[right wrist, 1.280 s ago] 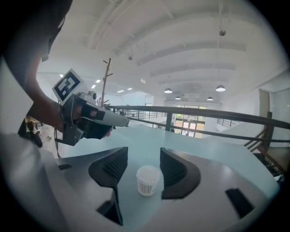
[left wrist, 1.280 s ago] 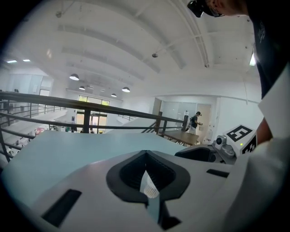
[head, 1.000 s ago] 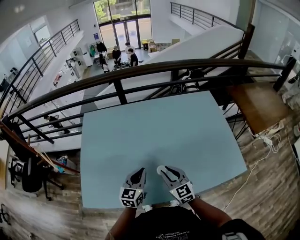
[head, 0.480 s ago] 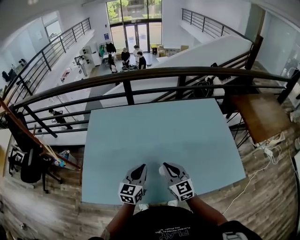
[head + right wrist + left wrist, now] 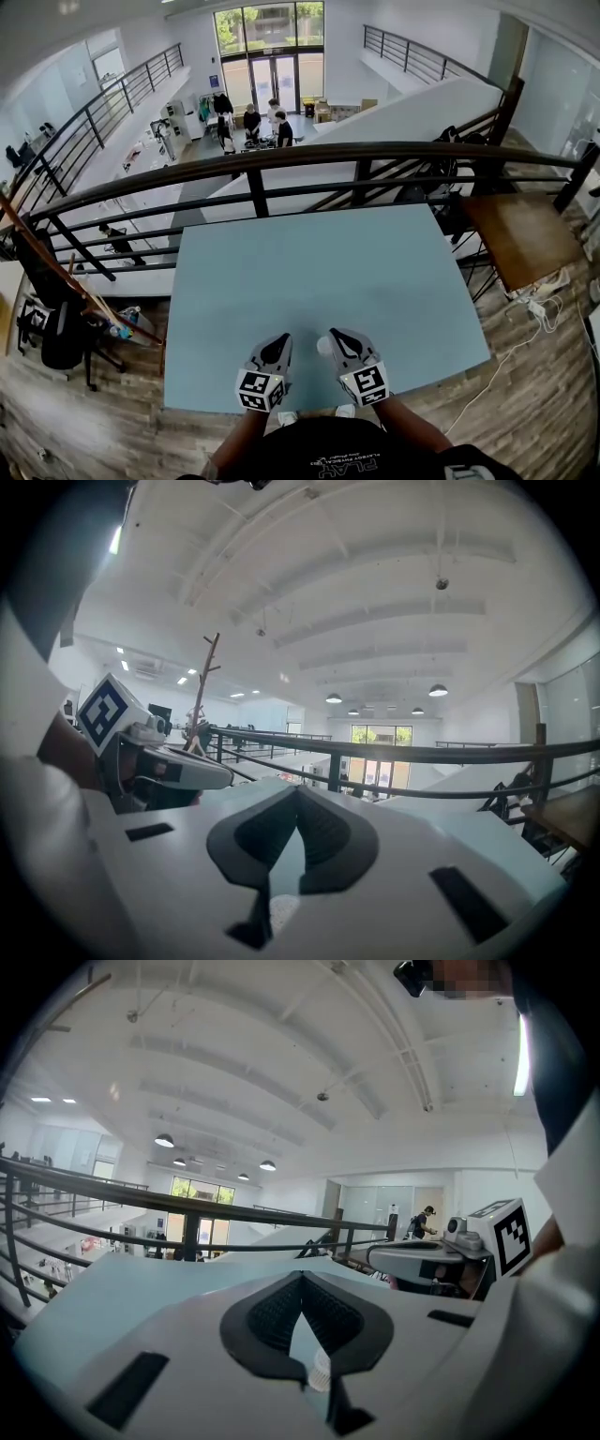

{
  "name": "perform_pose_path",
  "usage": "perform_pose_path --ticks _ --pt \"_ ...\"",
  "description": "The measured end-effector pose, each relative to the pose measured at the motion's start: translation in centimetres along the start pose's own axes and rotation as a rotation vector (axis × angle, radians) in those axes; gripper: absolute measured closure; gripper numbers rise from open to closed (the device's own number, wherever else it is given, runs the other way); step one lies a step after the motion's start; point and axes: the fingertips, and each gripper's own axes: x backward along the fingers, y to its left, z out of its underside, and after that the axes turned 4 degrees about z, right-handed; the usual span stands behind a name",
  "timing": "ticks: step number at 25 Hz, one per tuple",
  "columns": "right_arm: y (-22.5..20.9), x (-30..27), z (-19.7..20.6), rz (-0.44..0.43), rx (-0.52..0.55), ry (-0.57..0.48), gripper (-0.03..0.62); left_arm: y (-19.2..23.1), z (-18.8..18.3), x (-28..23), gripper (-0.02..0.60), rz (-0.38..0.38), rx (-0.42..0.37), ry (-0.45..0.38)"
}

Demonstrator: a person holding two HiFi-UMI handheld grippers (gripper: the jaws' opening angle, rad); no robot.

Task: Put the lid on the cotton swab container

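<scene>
The left gripper and right gripper had matt white plastic shells. The table top was smooth and matt. The floor looked like grained wood.

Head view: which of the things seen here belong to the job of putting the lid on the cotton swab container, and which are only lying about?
For the job: left gripper, right gripper, light blue table. No container or lid shows.

Only lying about: wooden side table, power strip with cable on the floor, black chair, dark railing.

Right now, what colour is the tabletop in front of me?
The tabletop is plain pale blue; the head view shows it best.
</scene>
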Motion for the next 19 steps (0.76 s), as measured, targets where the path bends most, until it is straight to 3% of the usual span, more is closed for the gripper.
perform_pose_path --ticks 19 --pt "-0.8 1.4 1.8 0.029 0.008 0.014 0.577 -1.7 0.8 0.1 0.572 0.017 -0.023 0.008"
